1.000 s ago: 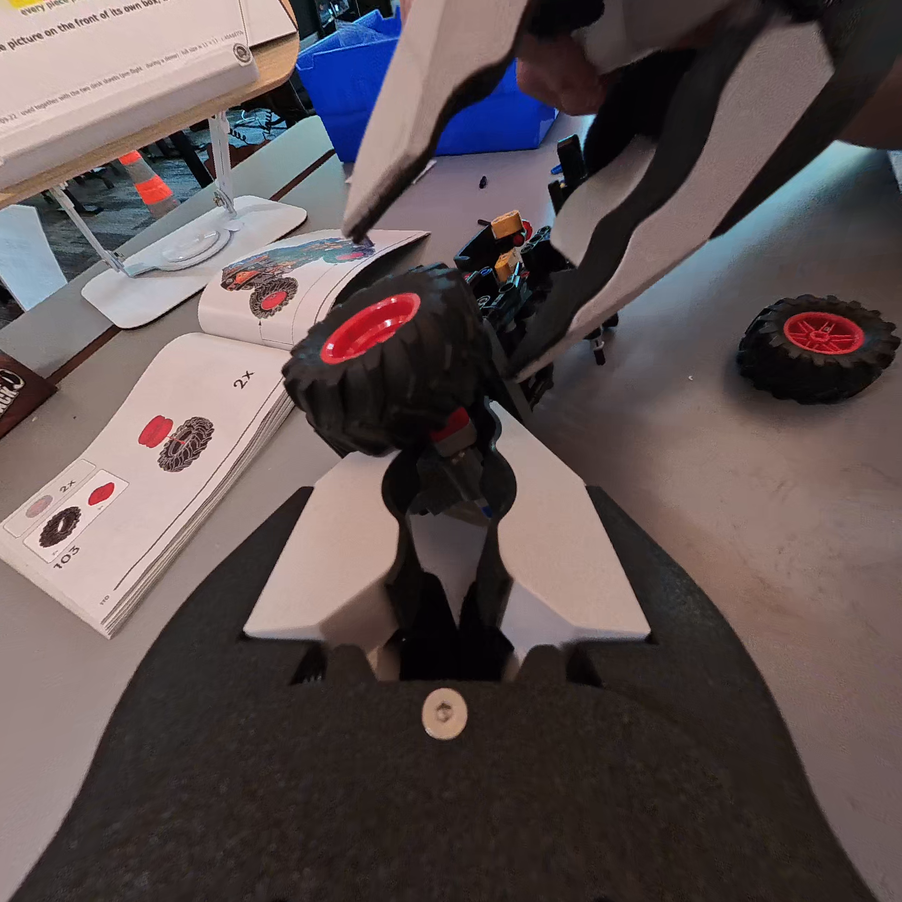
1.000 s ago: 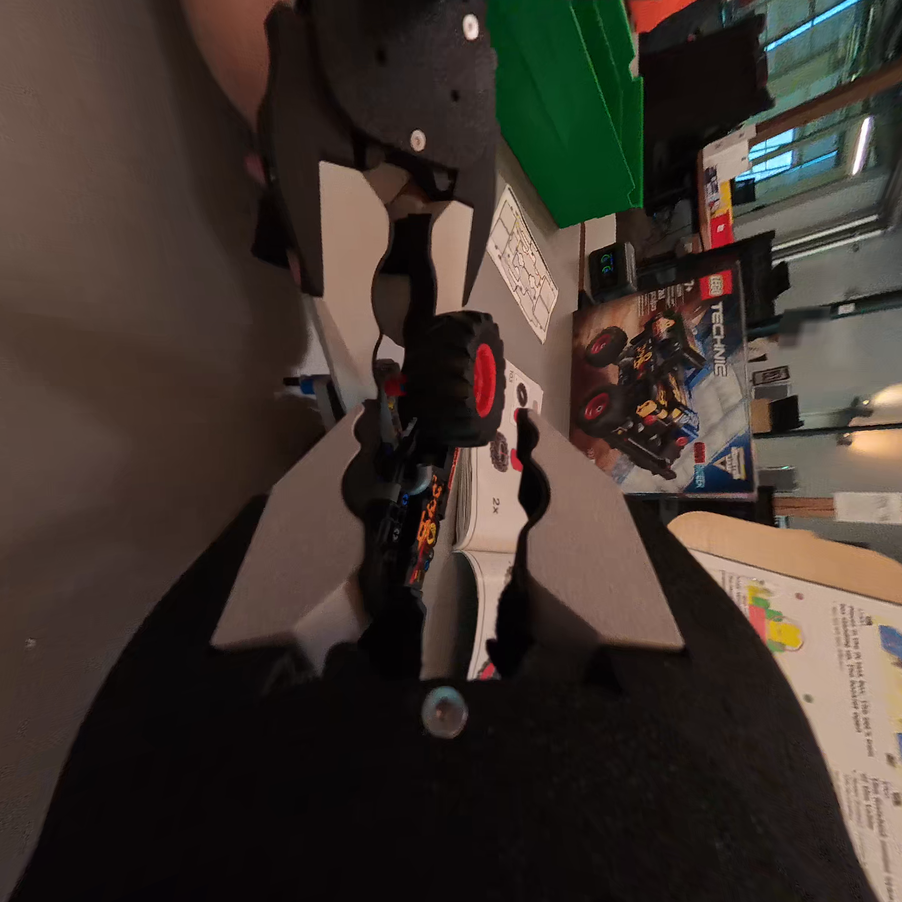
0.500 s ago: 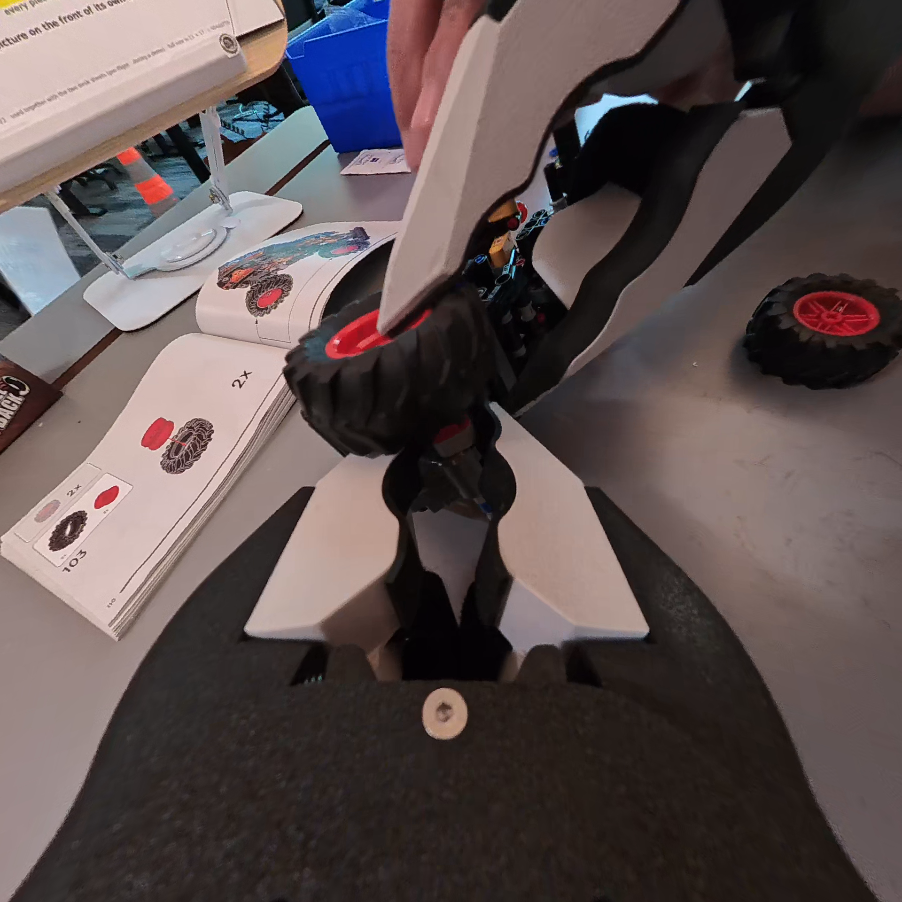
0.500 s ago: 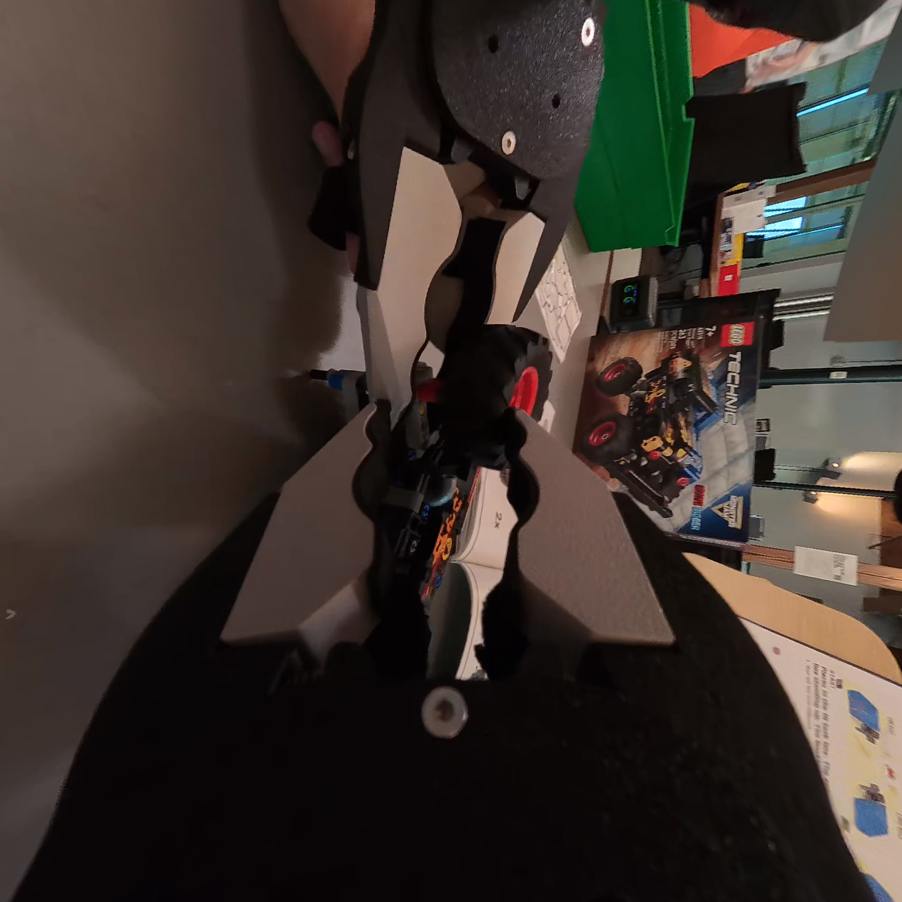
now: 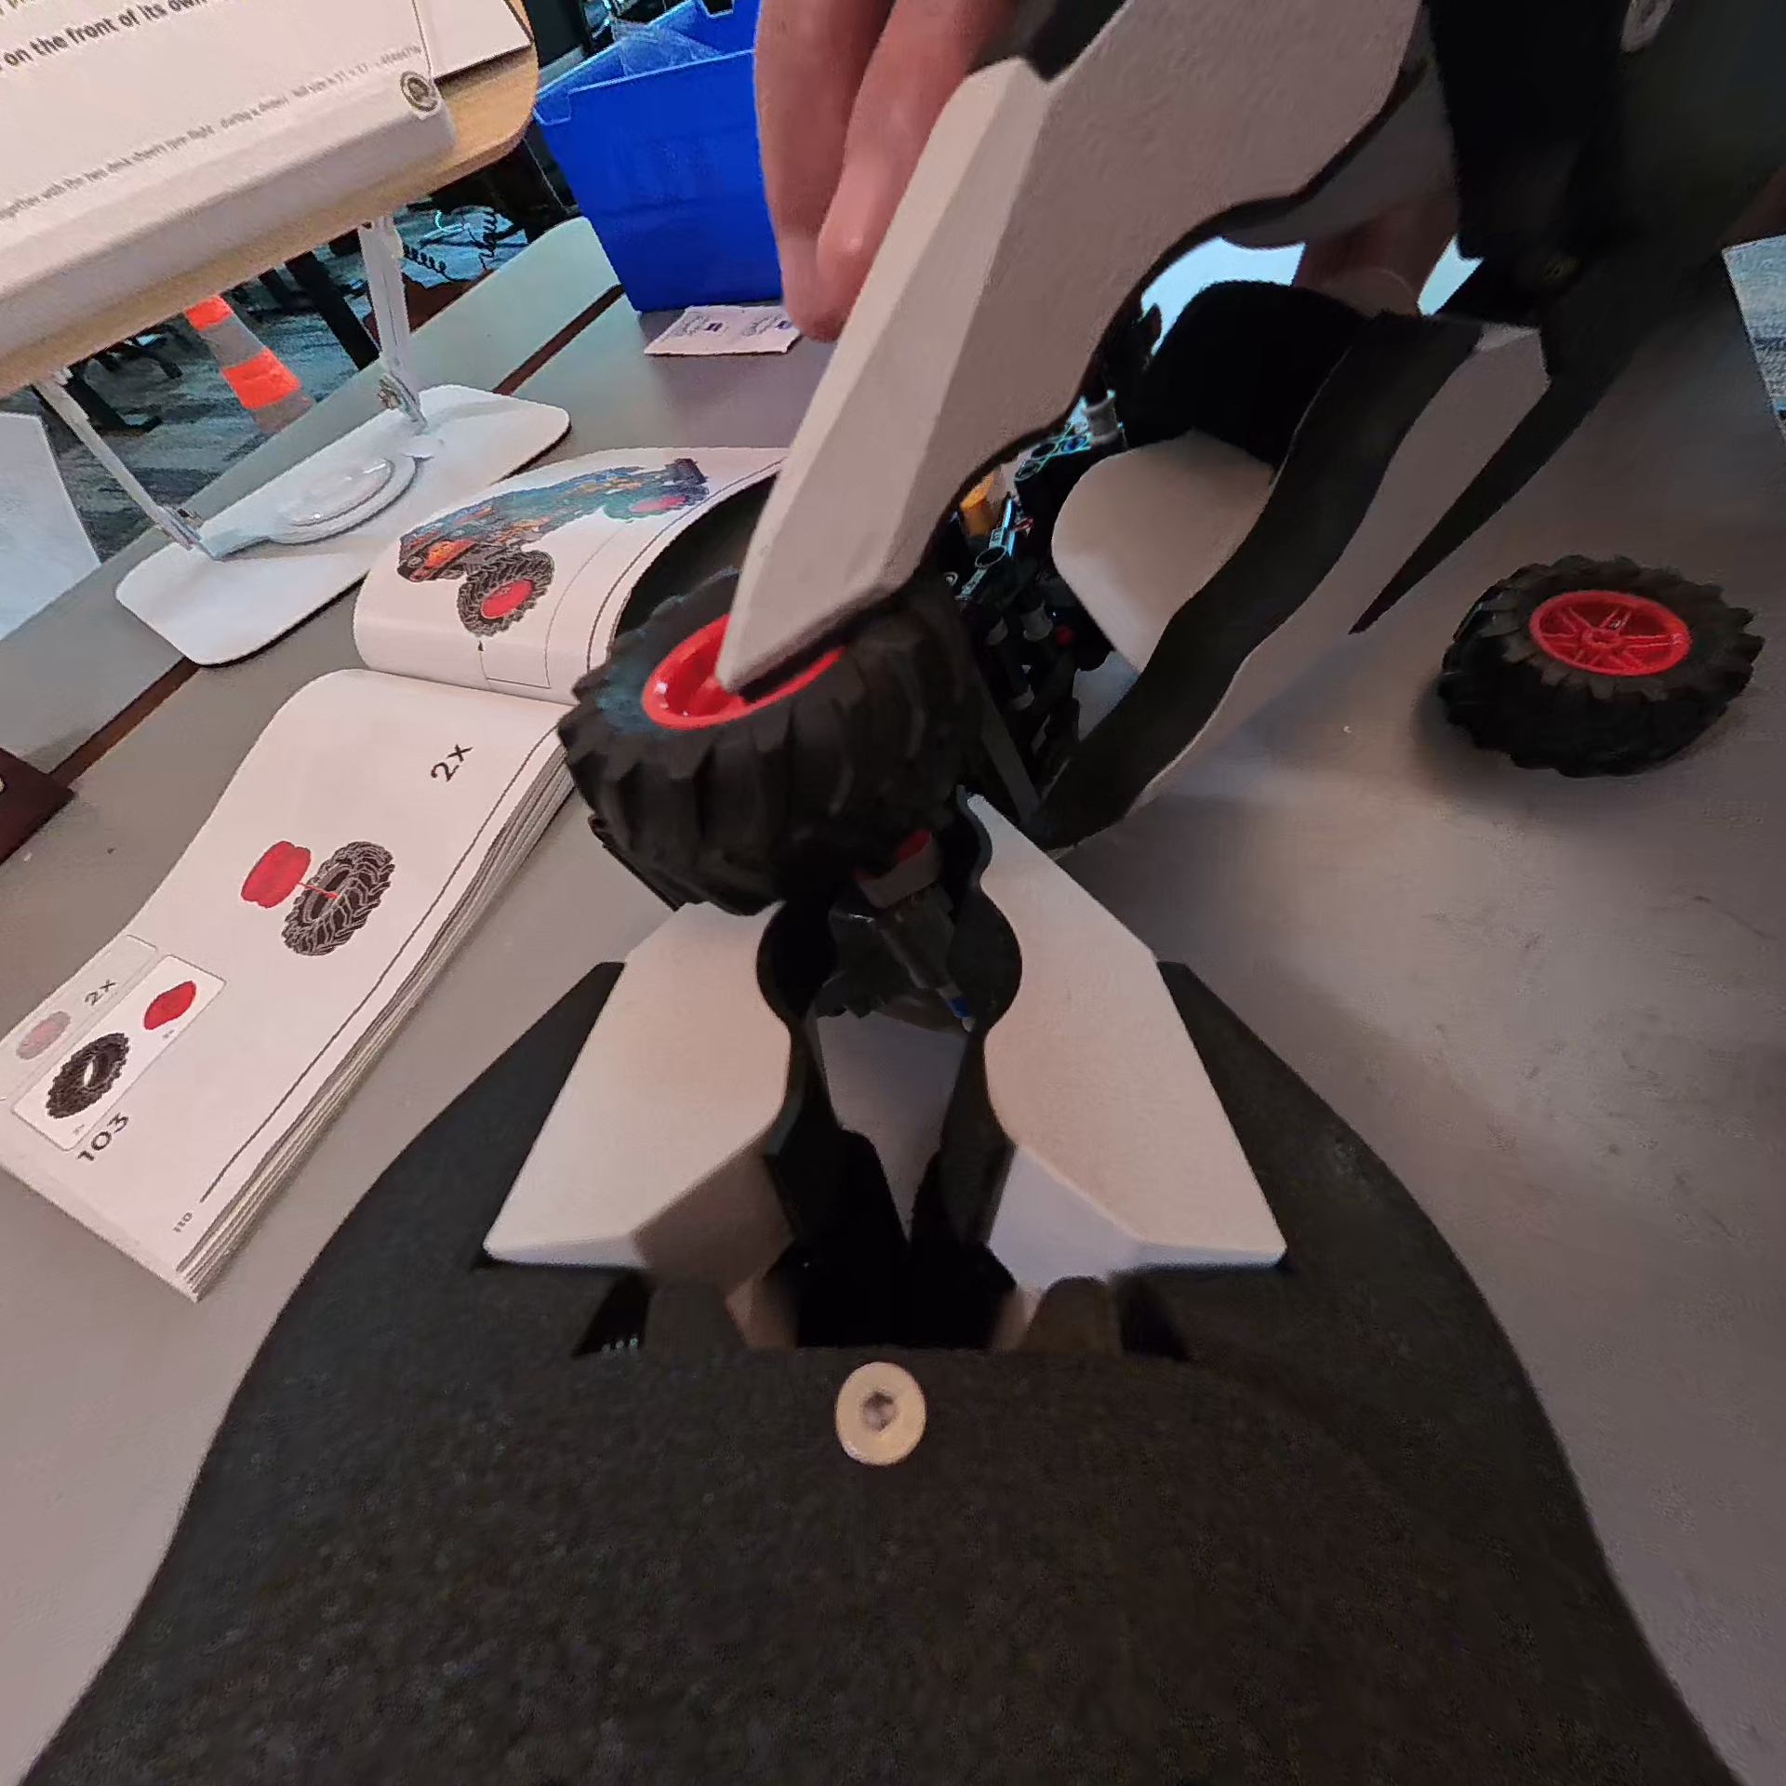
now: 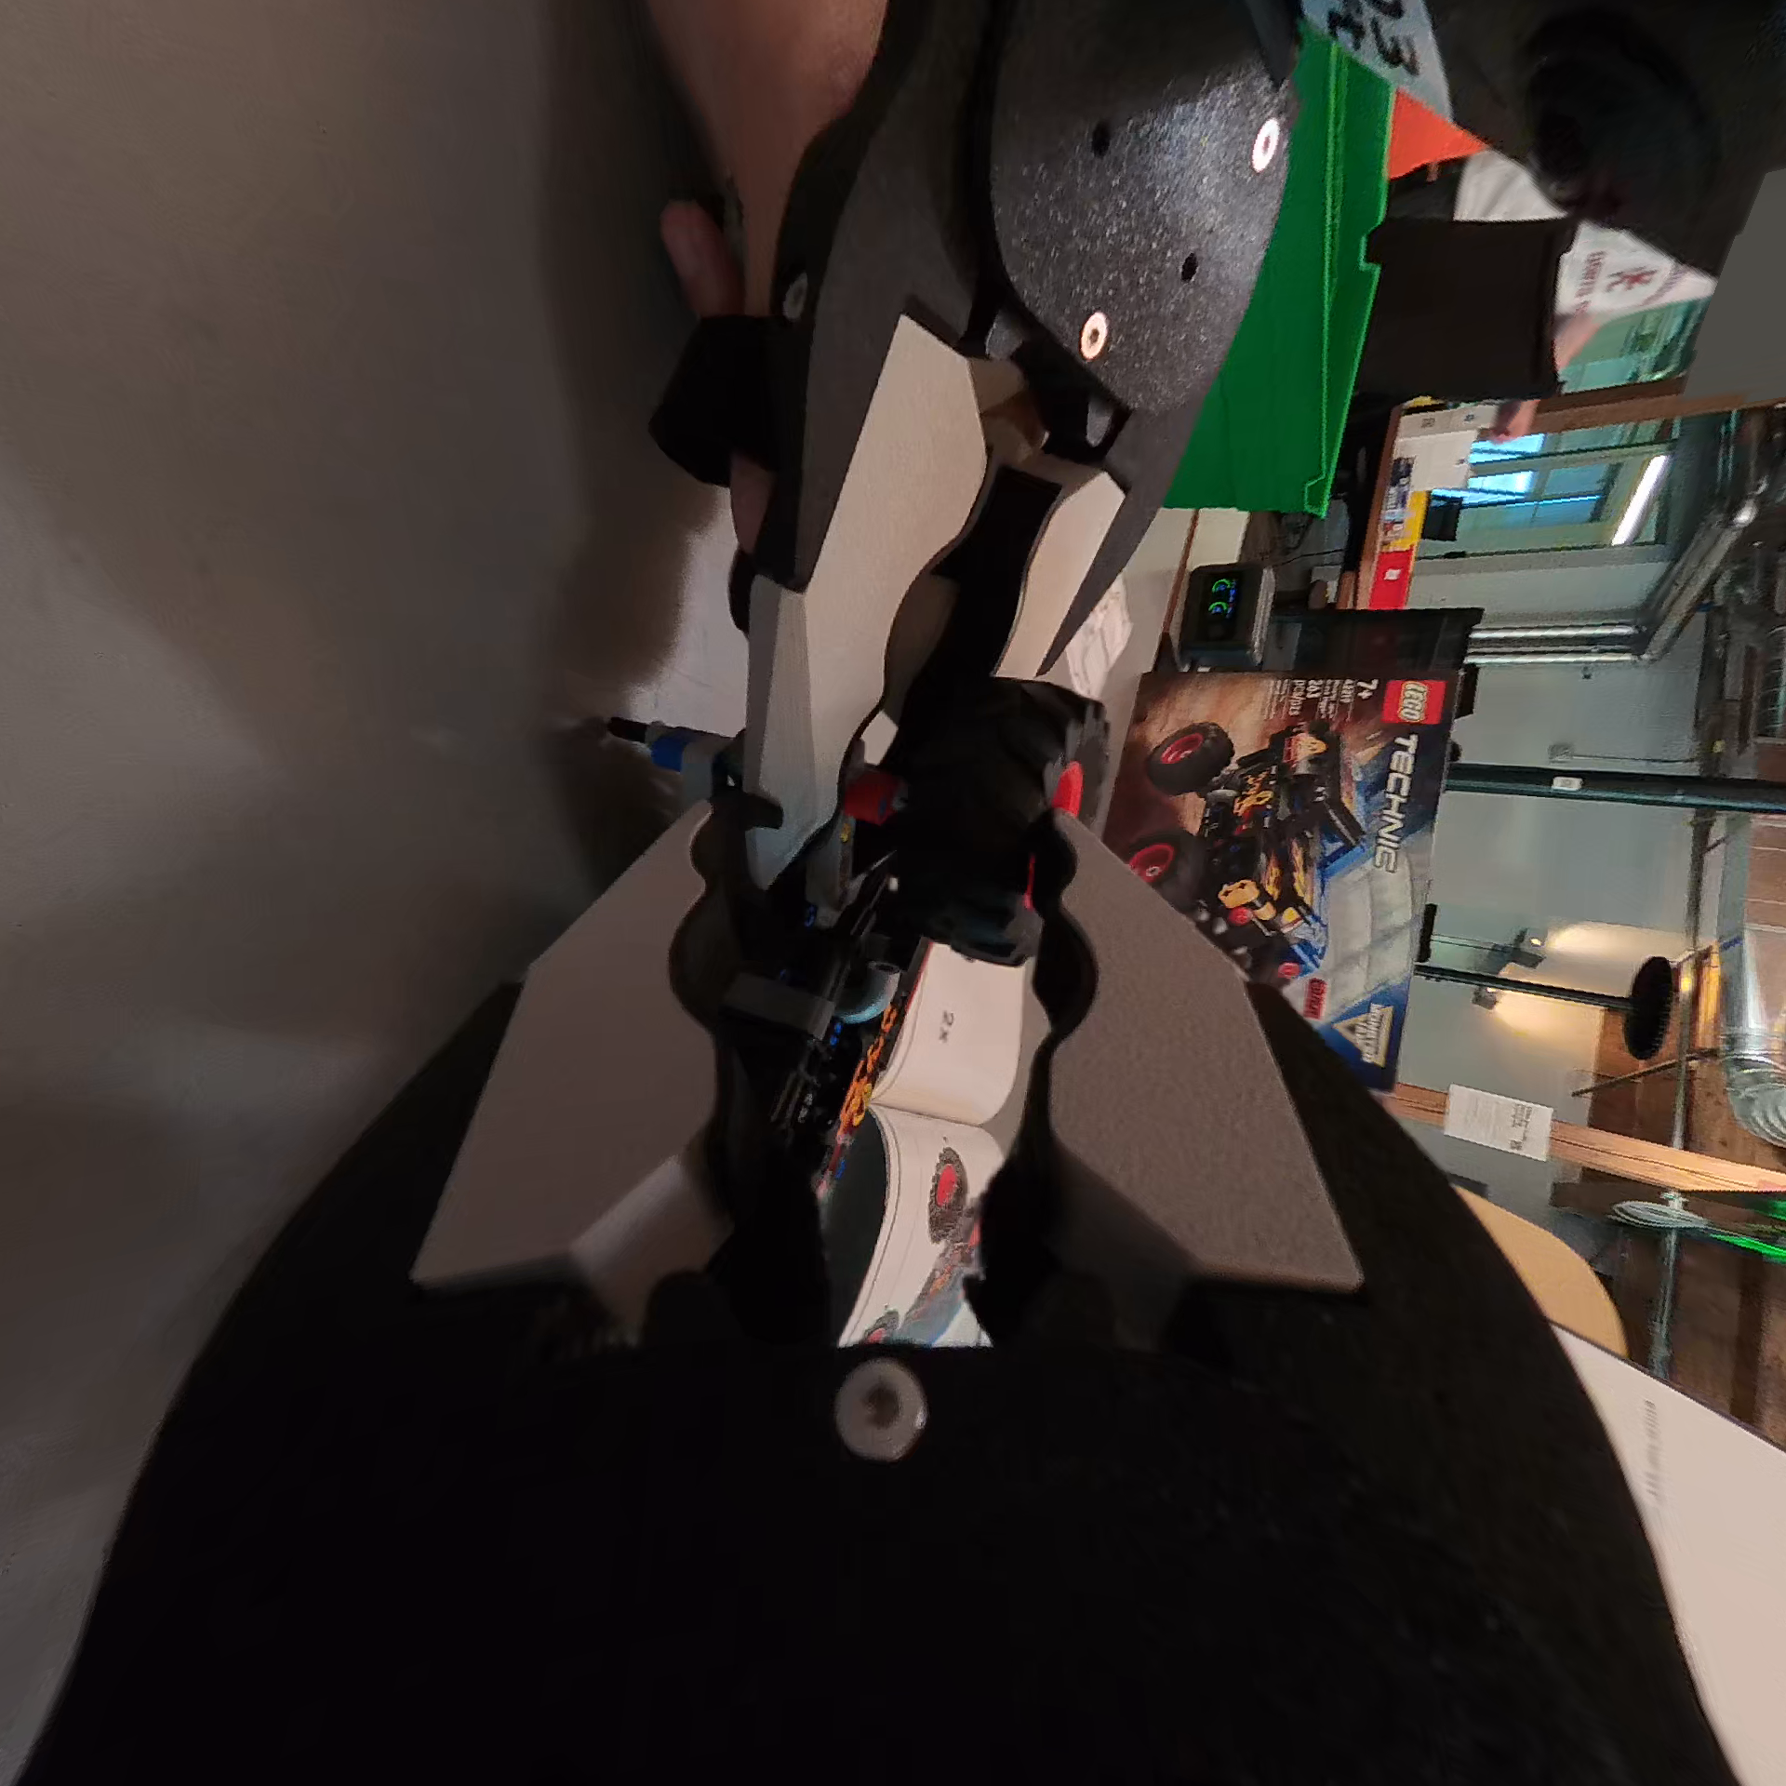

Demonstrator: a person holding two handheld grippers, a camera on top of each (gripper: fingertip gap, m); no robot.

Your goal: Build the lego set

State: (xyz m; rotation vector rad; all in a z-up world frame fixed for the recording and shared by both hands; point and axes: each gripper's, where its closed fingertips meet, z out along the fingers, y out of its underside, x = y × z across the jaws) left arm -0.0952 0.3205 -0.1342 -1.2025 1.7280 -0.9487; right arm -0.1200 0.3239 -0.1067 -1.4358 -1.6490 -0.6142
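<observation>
My left gripper (image 5: 894, 928) pinches the truck frame (image 5: 1015, 619) above the table (image 5: 1353, 1015). My right gripper (image 5: 928, 696) squeezes the wheel (image 5: 763, 763) onto it. Push crooked, and the wheel pops off.

Opposed close wrist views — shared wheel (image 5: 763, 754)

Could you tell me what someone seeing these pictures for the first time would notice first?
Most striking is the black wheel with a red hub at the centre of the left wrist view, mounted on the dark truck chassis, with one finger of the right gripper resting on that hub. The left gripper clamps the chassis just below it. A second, loose wheel lies on the grey table to the right.
</observation>
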